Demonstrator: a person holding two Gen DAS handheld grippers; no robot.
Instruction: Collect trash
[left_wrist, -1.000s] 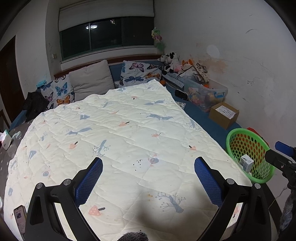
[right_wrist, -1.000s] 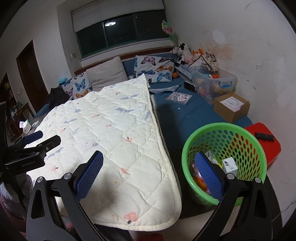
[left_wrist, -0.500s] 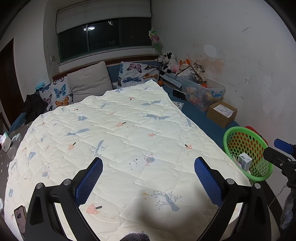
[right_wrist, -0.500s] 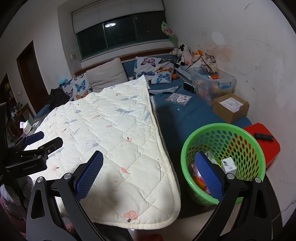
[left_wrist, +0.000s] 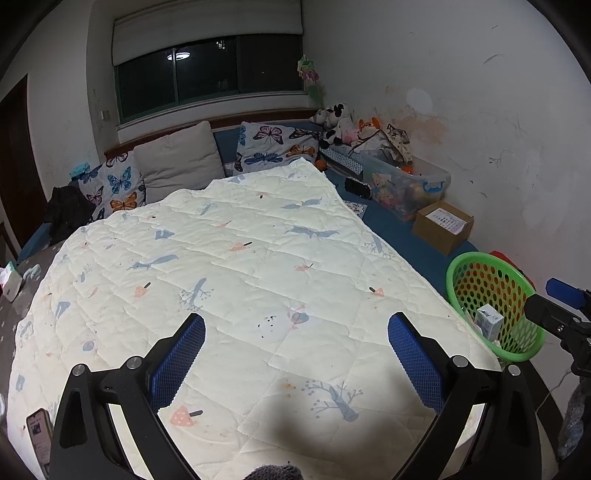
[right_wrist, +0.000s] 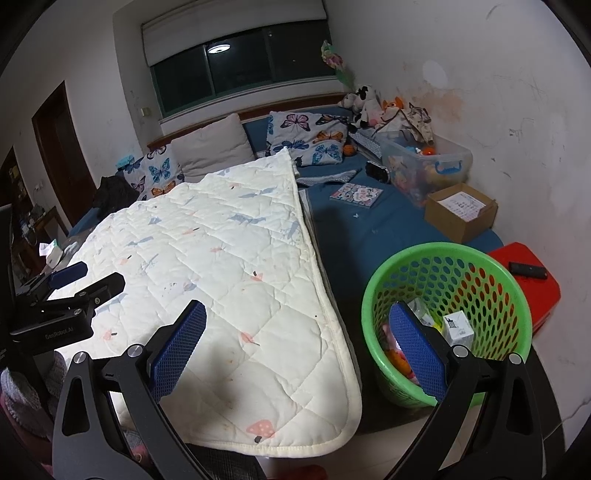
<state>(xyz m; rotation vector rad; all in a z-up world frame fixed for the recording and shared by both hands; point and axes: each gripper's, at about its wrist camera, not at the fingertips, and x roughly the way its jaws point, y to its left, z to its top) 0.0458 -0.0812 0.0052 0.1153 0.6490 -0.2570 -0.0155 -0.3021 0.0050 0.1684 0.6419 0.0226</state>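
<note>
Trash sits in the green basket (right_wrist: 447, 325) on the floor at the foot of the bed: a small white carton (right_wrist: 458, 326) stands upright against the far inside wall, with orange, pink and yellow scraps heaped below it that I cannot make out singly. From my right gripper (right_wrist: 299, 343) I see both blue-padded fingers spread wide with nothing between them; the right-hand pad overlaps the basket's near side in this view, the left-hand pad hangs over the quilt (right_wrist: 221, 266). My left gripper (left_wrist: 295, 354) is likewise spread wide and empty, held above the cream quilt with its printed trees and mushrooms. The quilt covers most of the bed, its rounded corner drooping over the edge just beside the basket. In the left view the same basket (left_wrist: 491, 302) shows at far right, the carton (left_wrist: 487, 325) visible inside. Behind the basket lie a red stool (right_wrist: 528, 273) with a dark remote (right_wrist: 527, 269) on top, a cardboard box (right_wrist: 461, 212), and a clear plastic bin (right_wrist: 428, 166) of toys along the wall. Butterfly pillows (left_wrist: 277, 147) line the headboard.
</note>
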